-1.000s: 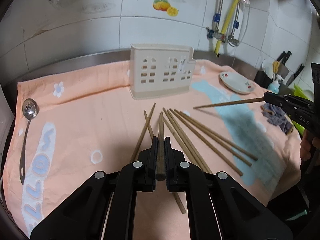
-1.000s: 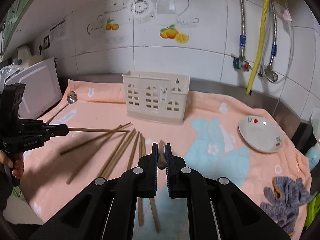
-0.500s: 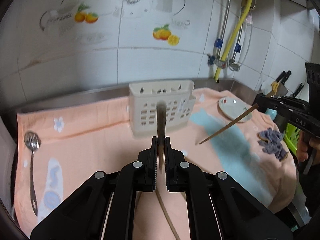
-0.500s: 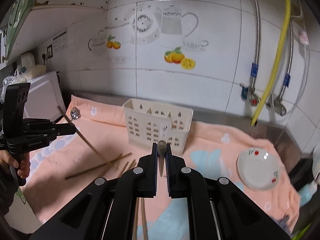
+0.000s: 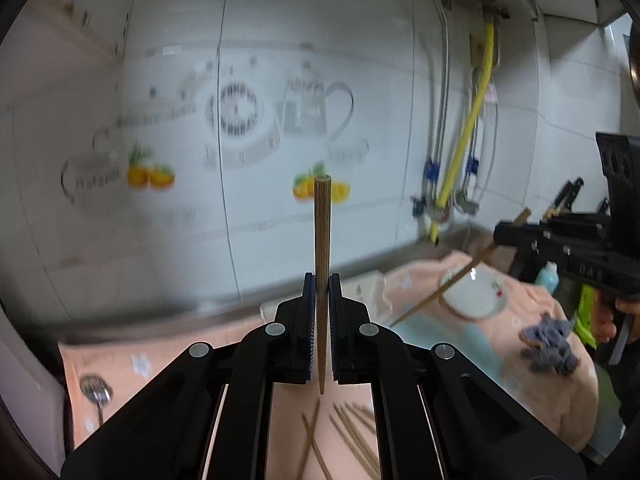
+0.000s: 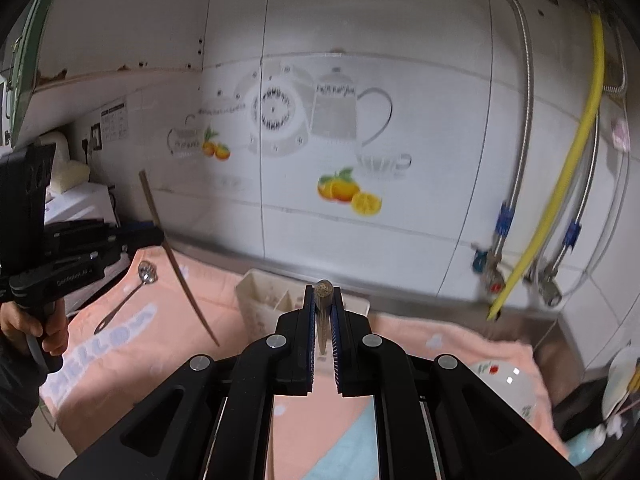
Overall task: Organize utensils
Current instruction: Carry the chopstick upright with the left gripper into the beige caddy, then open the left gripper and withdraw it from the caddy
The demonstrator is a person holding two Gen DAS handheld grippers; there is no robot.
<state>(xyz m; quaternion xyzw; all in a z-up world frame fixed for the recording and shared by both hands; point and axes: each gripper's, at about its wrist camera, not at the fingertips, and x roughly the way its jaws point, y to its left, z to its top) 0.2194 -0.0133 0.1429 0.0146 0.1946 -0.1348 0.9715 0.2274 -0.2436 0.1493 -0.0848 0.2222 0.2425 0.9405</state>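
My left gripper is shut on a wooden chopstick that stands upright, thick end up, high above the towel. My right gripper is shut on another chopstick, seen end-on. The right gripper's chopstick shows tilted in the left wrist view, the left gripper's chopstick in the right wrist view. The cream utensil holder stands at the back of the towel, just beyond my right gripper. Several loose chopsticks lie on the towel below my left gripper.
A peach towel covers the counter. A metal skimmer spoon lies at its left. A white dish and a grey cloth sit at the right. The tiled wall with pipes and a yellow hose stands behind.
Both grippers have lifted their chopsticks off the towel and risen, tipping upward toward the wall. The chopsticks have swung from lying flat to steeply tilted or upright.
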